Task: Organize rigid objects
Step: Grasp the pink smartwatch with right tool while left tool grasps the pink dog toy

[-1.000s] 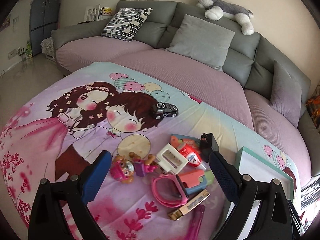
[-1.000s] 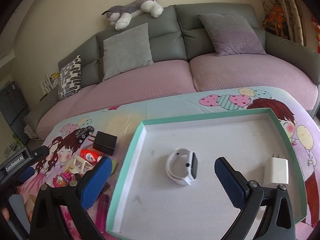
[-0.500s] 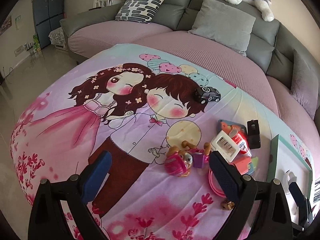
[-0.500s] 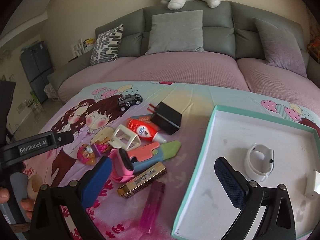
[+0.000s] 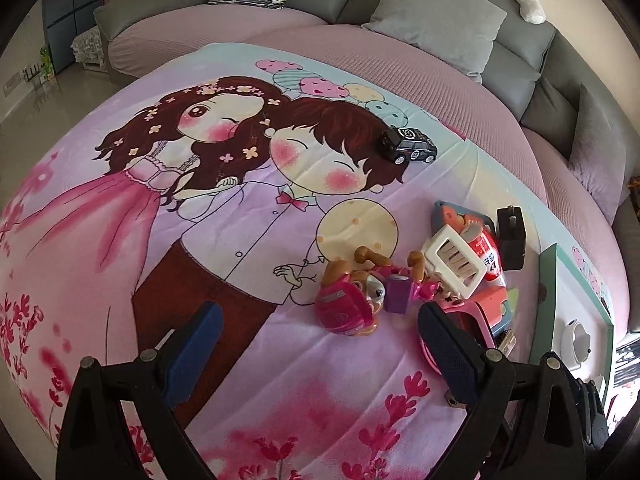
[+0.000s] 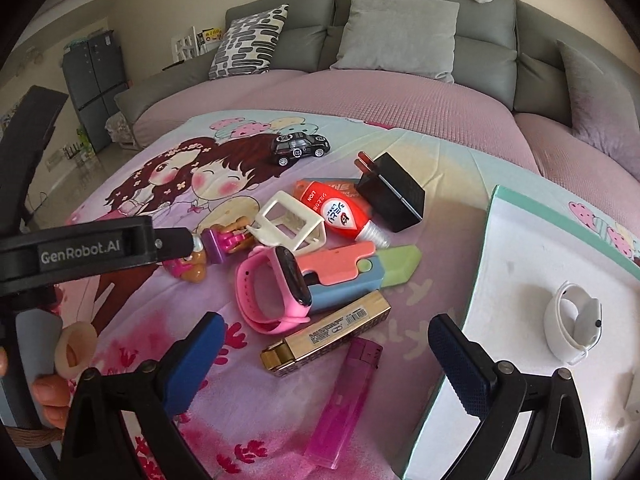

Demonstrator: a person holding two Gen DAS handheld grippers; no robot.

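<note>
Both tools hover over the cartoon-print cloth with nothing between their blue pads: the left gripper [image 5: 316, 344] is spread wide, and the right gripper [image 6: 326, 354] is likewise wide apart. From the left wrist much of the pile is crowded together and partly hidden: the pink watch [image 5: 474, 322] is half covered by that tool's right-hand finger, and the gold box just behind it shows only as a sliver. The right wrist view lays the same heap out plainly ahead of its fingers: the pink watch [image 6: 276, 288] lies just beyond the left-hand pad, touching the pink-blue-green toy knife [image 6: 360, 272], with a gold harmonica-like box [image 6: 326, 334] and a translucent pink lighter [image 6: 346, 400] between the fingers, nearer the camera. Farther on sit the white plastic frame [image 6: 290, 220], the red tube [image 6: 340, 214], the black plug adapter [image 6: 394, 196] and the black toy car [image 6: 300, 146], the car standing apart from the rest. The puppy figure [image 5: 354, 300], clear just ahead of the left tool, is mostly blocked in the right view by the left tool's black body. The teal-rimmed tray [image 6: 486, 248] lies off to the right, cut off by the frame edge; a white watch [image 6: 572, 326] rests inside it, seen only faintly at the left view's margin.
</note>
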